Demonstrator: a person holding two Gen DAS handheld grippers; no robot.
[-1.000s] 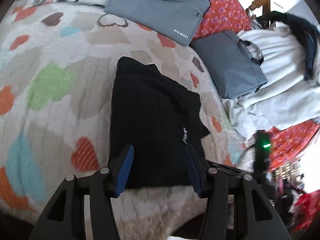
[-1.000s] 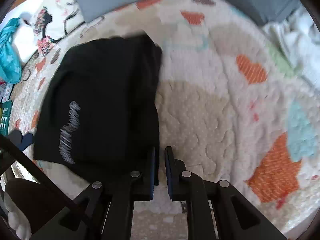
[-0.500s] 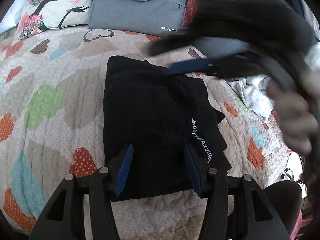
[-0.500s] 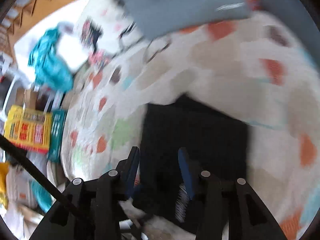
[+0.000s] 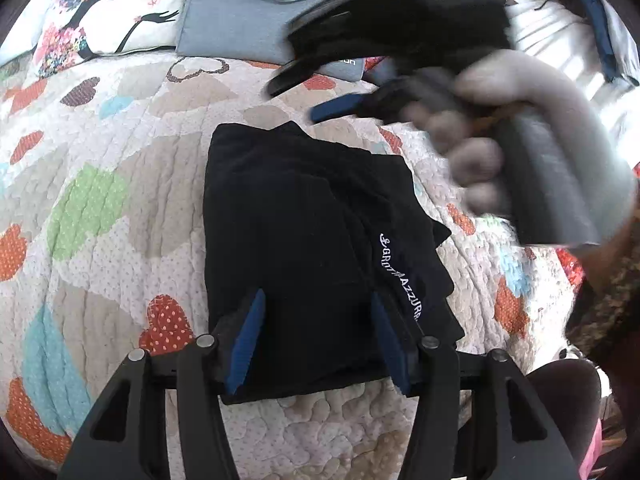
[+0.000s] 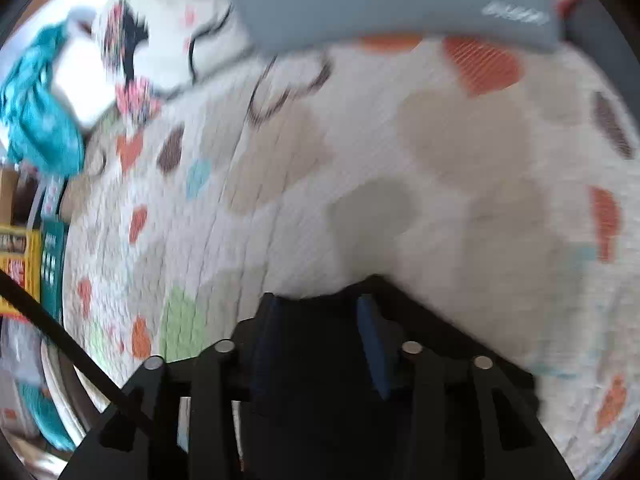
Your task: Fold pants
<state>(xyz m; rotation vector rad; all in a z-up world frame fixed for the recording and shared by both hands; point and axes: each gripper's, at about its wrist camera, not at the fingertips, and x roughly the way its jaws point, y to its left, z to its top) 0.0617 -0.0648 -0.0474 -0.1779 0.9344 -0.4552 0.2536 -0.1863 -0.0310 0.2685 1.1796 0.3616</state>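
lying folded on the quilt [image 5: 120, 128], black pants [image 5: 312, 232]; both tongs open.

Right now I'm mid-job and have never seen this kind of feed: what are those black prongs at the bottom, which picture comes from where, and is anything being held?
There is no robot arm here. A person holds one hand-held tool in each hand, and each tool has a fisheye camera looking forward along its two blue-padded fingers; those are the prongs.

The left view shows the left tool, open, above the folded black pants lying on a heart-patterned quilt. The blurred shape at upper right is the person's right hand carrying the right tool over the bed.

The right view is motion-blurred. Its fingers are apart, with only dark fabric below them, so nothing is held. Beyond lie a grey laptop sleeve and a printed pillow.
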